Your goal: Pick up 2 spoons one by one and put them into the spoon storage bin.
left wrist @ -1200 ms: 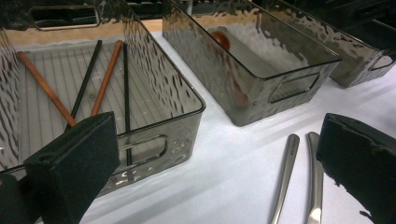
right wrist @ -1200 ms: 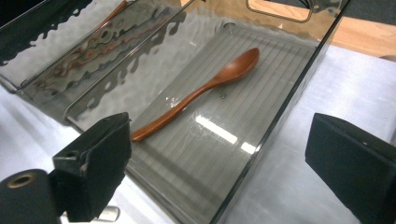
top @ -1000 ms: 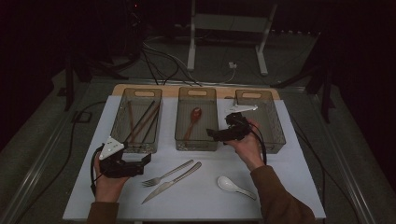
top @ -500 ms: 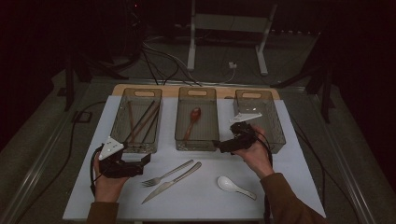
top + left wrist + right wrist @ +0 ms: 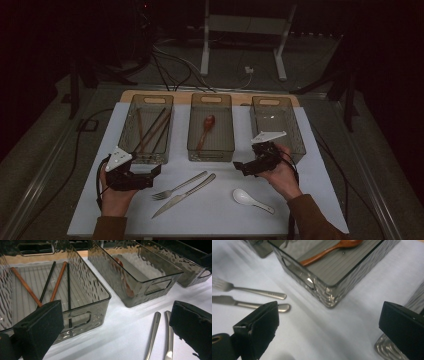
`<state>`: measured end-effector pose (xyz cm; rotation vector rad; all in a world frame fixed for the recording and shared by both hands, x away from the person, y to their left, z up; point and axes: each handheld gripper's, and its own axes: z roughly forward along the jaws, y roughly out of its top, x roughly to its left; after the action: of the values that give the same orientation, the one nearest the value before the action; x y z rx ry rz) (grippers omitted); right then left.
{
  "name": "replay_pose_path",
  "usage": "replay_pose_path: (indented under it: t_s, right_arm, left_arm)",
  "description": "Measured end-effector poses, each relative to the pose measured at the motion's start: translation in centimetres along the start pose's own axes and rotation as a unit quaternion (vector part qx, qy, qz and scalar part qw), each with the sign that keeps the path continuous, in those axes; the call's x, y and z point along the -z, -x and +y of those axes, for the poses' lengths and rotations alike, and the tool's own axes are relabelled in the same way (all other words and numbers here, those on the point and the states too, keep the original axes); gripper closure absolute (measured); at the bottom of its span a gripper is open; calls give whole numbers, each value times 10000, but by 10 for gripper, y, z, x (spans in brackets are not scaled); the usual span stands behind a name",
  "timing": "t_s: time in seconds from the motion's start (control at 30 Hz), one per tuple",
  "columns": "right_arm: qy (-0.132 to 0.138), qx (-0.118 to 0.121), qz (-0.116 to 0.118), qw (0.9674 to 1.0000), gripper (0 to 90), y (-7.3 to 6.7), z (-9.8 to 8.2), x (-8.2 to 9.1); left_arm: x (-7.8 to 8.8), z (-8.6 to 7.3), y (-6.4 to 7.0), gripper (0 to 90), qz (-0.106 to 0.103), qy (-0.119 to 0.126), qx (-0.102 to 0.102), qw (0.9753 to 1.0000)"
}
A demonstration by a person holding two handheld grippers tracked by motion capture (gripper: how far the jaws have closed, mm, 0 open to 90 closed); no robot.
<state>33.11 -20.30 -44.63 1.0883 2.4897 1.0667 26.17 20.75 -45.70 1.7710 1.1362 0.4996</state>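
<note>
R claw [image 5: 246, 167] has pulled back from the middle bin [image 5: 210, 150] w/ wooden spoon [image 5: 205, 128] left inside, jaws apart & empty, now low nr white spoon [image 5: 250, 199] on counter [image 5: 210, 210], prob next pick; L claw [image 5: 150, 174] apart, idle.

I count three clear bins [image 5: 212, 145] in a row. Left bin: four chopsticks [image 5: 150, 131], two reddish-brown, two black. Middle bin: one wooden spoon [image 5: 205, 128]. On the white table [image 5: 300, 200] in front: one fork [image 5: 177, 187], one knife [image 5: 185, 195], one white soup spoon [image 5: 250, 199]. Two grippers in my views, left gripper [image 5: 150, 176] and right gripper [image 5: 240, 166].
</note>
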Motion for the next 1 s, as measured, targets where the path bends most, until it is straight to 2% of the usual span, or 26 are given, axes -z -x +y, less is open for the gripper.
replay_pose_path:
  t_s: [0.5, 1.0]
  right_arm:
    - [-211, 89, 79, 9997, 35, -3, -35, 15]
    - [-617, 264, 165, 9976, 76, -9, -66, 14]
  left_arm:
    - [0, 0, 1, 6, 7, 1, 1, 10000]
    - [1, 1, 1, 6, 3, 5, -16, 10000]
